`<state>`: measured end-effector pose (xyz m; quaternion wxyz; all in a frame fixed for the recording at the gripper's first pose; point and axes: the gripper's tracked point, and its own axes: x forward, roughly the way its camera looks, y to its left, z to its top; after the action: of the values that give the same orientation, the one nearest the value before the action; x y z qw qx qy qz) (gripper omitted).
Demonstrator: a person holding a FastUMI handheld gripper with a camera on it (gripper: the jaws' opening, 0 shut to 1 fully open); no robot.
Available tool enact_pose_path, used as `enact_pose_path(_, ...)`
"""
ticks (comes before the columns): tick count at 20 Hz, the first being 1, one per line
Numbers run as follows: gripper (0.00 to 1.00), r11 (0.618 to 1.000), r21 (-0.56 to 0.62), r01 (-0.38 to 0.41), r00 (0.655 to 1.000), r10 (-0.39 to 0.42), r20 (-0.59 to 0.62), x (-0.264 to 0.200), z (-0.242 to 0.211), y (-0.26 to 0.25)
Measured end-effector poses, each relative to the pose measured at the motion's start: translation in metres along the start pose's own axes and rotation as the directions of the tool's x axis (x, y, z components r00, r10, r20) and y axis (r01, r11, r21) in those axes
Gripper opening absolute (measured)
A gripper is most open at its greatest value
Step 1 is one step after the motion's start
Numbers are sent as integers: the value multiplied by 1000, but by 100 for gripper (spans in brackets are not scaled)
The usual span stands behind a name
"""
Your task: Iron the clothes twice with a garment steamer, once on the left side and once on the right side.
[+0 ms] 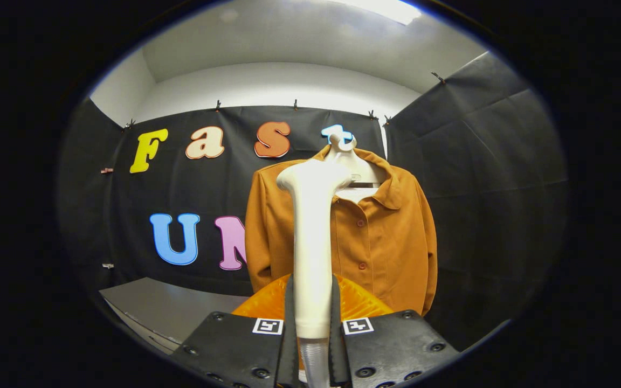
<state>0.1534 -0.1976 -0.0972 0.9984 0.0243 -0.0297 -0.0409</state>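
Steamer [313,237] smooth, gripper [313,328] clamping handle; jacket [380,237] beyond.

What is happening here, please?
A hand-held gripper is shut on the handle of a white garment steamer, holding it upright between its fingers. Beyond it an orange shirt hangs on a white hanger against the booth's black wall, buttoned up. The steamer head is level with the shirt's collar, in front of its left half as seen from the gripper; whether it touches the cloth cannot be told.
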Motion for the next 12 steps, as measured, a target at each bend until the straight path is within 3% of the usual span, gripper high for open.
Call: enact_pose_path(12,26,1000,-20,9,997,-11,-76,27,-58,-6)
